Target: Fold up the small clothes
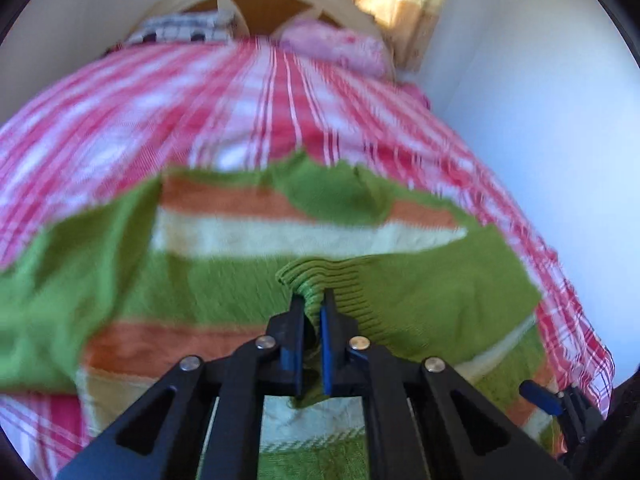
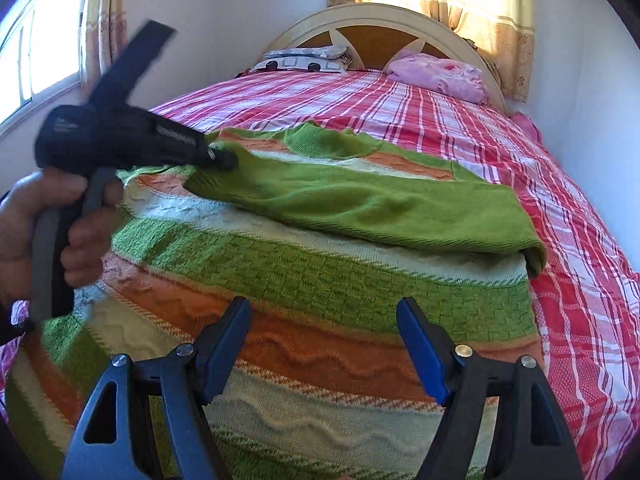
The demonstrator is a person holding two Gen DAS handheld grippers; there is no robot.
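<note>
A small knitted sweater [image 2: 312,292] with green, orange and cream stripes lies flat on the bed. Its right green sleeve [image 2: 360,204] is folded across the body. My left gripper [image 1: 312,312] is shut on the ribbed cuff [image 1: 320,276] of that sleeve and holds it over the sweater's middle [image 1: 256,232]. In the right wrist view the left gripper [image 2: 224,158] is seen from the side, gripped by a hand, at the cuff. My right gripper [image 2: 324,344] is open and empty above the sweater's lower part.
The bed has a red and white checked cover [image 2: 460,120]. A pink pillow [image 2: 440,74] and a patterned pillow [image 2: 304,60] lie by the curved headboard [image 2: 376,28]. White walls stand on both sides; a window [image 2: 40,52] is at left.
</note>
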